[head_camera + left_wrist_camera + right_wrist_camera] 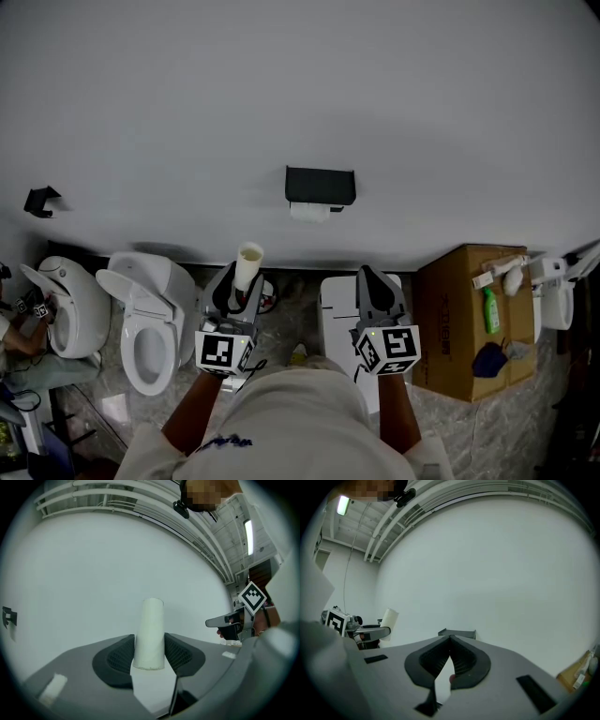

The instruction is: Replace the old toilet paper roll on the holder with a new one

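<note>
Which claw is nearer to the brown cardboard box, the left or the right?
Right. The shut right claw is just left of the brown cardboard box. The left claw, gripping an upright white paper tube, is farther left.

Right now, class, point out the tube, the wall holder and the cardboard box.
tube [149, 634]: left gripper view, middle of its side.
wall holder [320, 185]: head view, its black cover.
cardboard box [461, 314]: head view, bare top face.

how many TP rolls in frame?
2. One roll hangs in the black wall holder; a second roll stands upright, clamped in the left hand-held gripper. More may be hidden in the cardboard box.
</note>
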### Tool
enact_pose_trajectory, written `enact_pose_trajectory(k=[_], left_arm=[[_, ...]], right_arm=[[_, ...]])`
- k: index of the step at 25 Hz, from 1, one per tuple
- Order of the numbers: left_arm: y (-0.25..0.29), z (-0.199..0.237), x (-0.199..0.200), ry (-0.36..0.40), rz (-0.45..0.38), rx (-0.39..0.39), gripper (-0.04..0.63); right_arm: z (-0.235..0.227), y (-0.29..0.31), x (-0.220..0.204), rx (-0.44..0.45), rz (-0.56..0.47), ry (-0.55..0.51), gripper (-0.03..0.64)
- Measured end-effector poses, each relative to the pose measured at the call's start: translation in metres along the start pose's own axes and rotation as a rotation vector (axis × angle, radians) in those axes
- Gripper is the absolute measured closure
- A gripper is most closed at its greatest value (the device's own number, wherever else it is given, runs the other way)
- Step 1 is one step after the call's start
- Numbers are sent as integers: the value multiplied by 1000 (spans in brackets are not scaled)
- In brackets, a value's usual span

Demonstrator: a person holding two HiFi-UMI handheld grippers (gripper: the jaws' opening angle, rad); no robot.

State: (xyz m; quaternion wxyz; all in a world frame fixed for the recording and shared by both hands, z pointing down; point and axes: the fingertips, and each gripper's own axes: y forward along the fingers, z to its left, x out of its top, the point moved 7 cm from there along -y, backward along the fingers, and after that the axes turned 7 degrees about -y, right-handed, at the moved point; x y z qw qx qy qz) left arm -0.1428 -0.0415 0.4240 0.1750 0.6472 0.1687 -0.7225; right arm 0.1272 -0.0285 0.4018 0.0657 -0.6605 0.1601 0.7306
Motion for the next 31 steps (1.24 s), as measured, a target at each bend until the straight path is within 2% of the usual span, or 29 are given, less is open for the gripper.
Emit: enact_pose_trajectory(k=[3,7,16,22,27,31], left_arm=[[6,0,-1,-16,-4,9,399],[13,-1,-3,8,16,9,399],[25,2,-7,-8,23,34,399],[30,2,-10,9,38,35,399],[33,3,-9,-6,38,50,399],[36,4,-7,2,35,60,399]], right_arm=[[-4,6,-1,7,1,1,614],[-11,11,-6,10,14,-8,614],[-22,23,-15,10,40,-28,614],[-24,30,-18,31,51,-50,614],[-21,39,-22,44,74,-165,614],[-12,46,-23,95,12,-284,614]])
